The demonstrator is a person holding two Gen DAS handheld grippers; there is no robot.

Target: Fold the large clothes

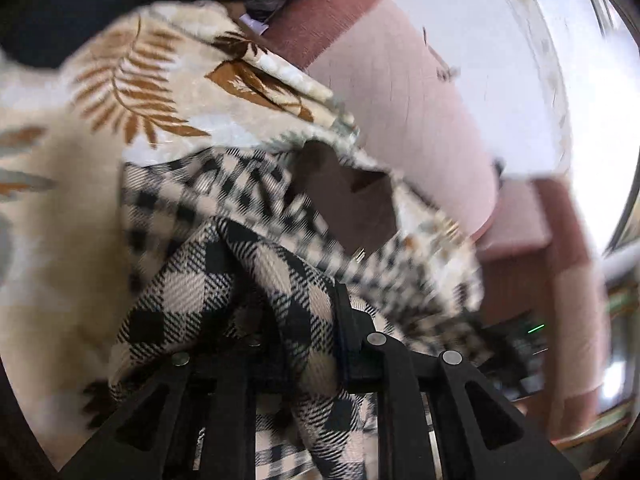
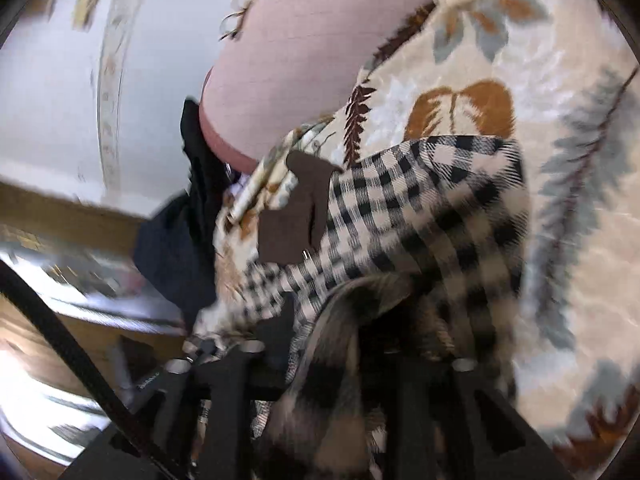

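Over leaf-print blanket [image 1: 168, 92]: left gripper [image 1: 280, 304] and right gripper [image 2: 356, 320] each clenched on checked garment [image 1: 192, 292], both views blurred.

- Both fisheye views bend straight lines hard near the rim, and black vignette fills the corners.
- Bright daylight blows out the right edge of the left wrist view.
- Motion blur smears the beige-and-black checked woven garment [image 1: 256, 280] [image 2: 420, 208] at mid-frame right in the left view.
- In the right wrist view, the lower left streaks, and the close cloth at bottom centre is out of focus.
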